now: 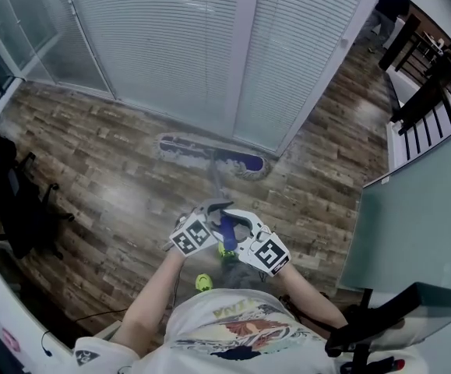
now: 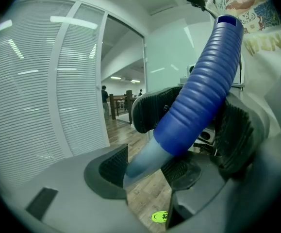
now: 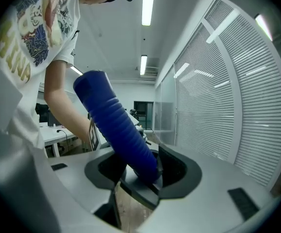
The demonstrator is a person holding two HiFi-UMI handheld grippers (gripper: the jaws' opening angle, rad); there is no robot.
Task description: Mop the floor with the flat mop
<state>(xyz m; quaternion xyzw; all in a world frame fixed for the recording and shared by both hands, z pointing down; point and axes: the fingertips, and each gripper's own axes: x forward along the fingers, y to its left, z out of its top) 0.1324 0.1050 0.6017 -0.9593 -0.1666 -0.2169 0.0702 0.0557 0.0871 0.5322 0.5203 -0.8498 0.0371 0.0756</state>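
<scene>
Flat mop: mop head (image 1: 209, 156) flat on the wood-look floor (image 1: 93, 162), just in front of the blinds (image 1: 170, 45), long side roughly along the wall. Handle (image 1: 214, 179) runs from the head back up to the person, ending in a blue grip (image 1: 227, 231) at the top.

Step in hand, my read: a mopping stroke along the wall edge. To do it well, keep the head pressed flat so neither end lifts. Push and pull in overlapping lanes, steering with the lower hold while the upper one guides. Stay just off the blind frame so the head does not knock it.

Left gripper (image 2: 147, 174): jaws set narrow around the grey shaft just below the blue grip, pads look to touch it on both sides, so clamped on the handle. Right gripper (image 3: 138, 171): jaws clenched on the lower end of the blue grip, which sticks up and out past them. The two grippers sit just beside each other, left one lower on the handle.
</scene>
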